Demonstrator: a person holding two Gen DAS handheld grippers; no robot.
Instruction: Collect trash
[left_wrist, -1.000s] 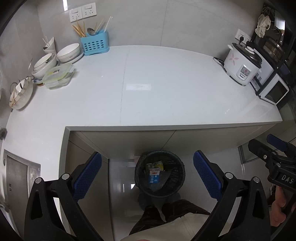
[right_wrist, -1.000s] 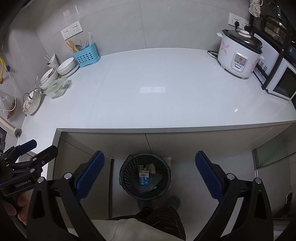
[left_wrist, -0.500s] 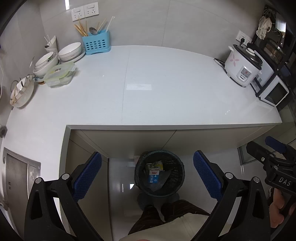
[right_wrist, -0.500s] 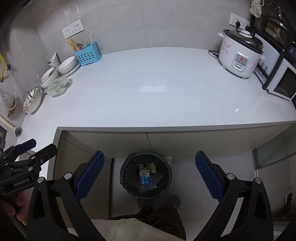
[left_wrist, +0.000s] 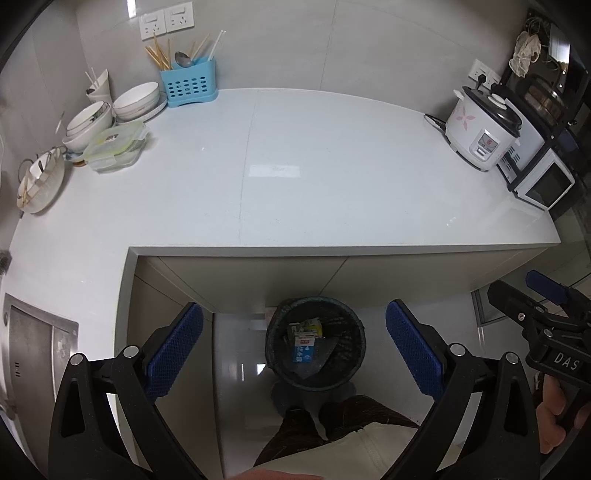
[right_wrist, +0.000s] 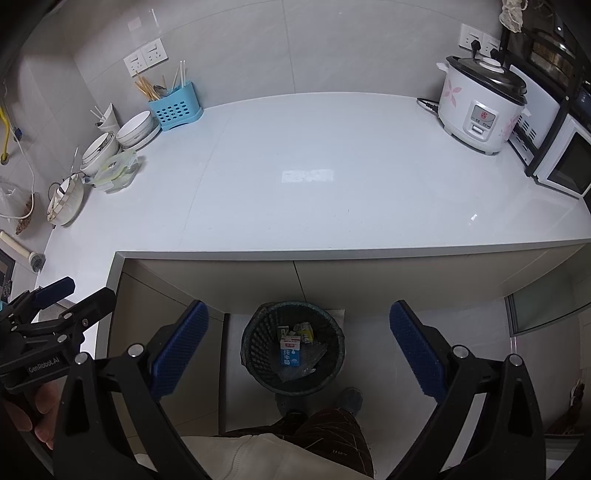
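We are holding the left tongs (left_wrist: 294, 349) wide apart, nothing between their blue pads (left_wrist: 173, 349), and they are hanging above the floor in front of the counter (left_wrist: 332, 184). Directly between the two pads, and below them, the dark mesh bin (left_wrist: 354, 343) is standing on the floor against the cabinet front. Inside it we are seeing a blue and white carton (left_wrist: 303, 349) lying among smaller yellowish scraps (left_wrist: 308, 325) and a clear wrapper (left_wrist: 327, 354); what the scraps are we cannot tell at this size.

We are holding the right tongs (right_wrist: 299, 349) equally wide and equally empty. In their view the bin (right_wrist: 255, 347) is again lying between the pads (right_wrist: 415, 349), with the carton (right_wrist: 290, 350) near its middle. The left tongs (right_wrist: 55, 314) are appearing off the left pad, a hand (right_wrist: 33, 417) gripping their handle.

Beyond both pairs the counter top is stretching away bare in its middle. Far ahead to the left, bowls (left_wrist: 110, 110), a lidded box (left_wrist: 116, 147) and a blue cutlery holder (left_wrist: 188, 86) are standing near the wall; far ahead to the right, a rice cooker (left_wrist: 480, 133) is sitting beside a microwave (left_wrist: 543, 181).
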